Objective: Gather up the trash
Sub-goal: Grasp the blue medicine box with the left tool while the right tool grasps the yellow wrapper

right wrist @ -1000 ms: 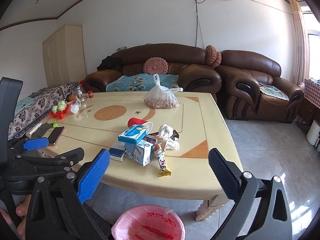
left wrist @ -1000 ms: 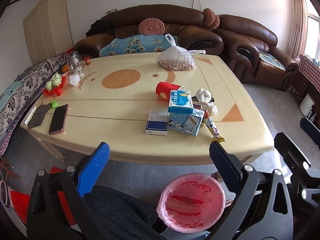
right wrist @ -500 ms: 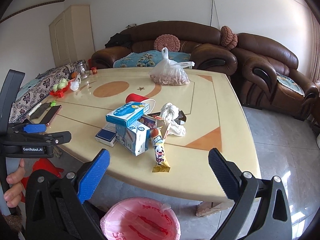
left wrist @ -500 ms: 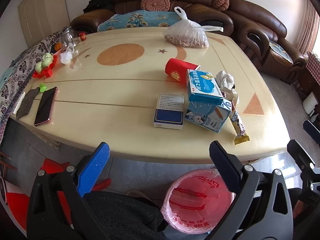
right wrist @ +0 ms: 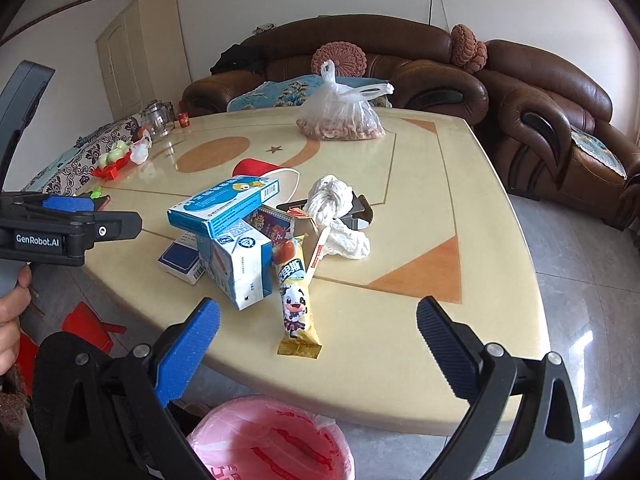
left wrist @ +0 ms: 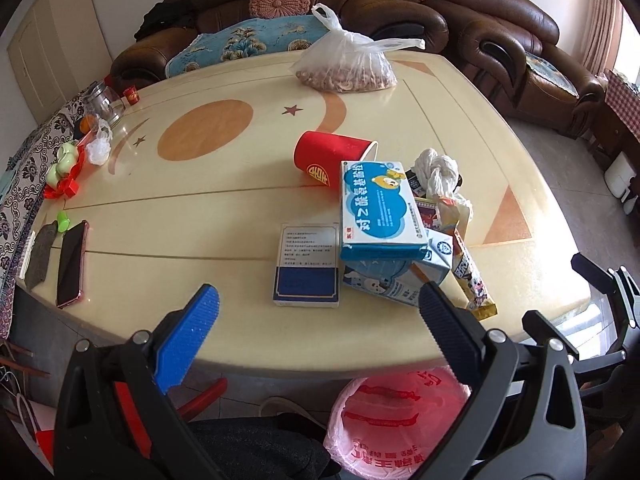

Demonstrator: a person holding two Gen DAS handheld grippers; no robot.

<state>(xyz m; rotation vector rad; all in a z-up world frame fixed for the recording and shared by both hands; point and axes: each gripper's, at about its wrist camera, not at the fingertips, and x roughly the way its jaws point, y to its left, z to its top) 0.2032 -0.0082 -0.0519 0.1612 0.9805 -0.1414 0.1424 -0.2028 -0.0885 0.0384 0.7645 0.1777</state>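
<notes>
we have collected nothing yet: both our left gripper (left wrist: 316, 304) and right gripper (right wrist: 318, 320) gape wide and empty, the trash pile (right wrist: 256, 240) sits untouched on the table (right wrist: 420, 320), and the pink-lined bin (right wrist: 272, 440) waits below.

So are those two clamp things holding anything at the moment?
No. The left gripper and the right gripper are both open and empty, hovering over the table edge near the trash pile.

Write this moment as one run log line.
left gripper: open, empty | right gripper: open, empty | trash pile: on table | bin: below edge
</notes>
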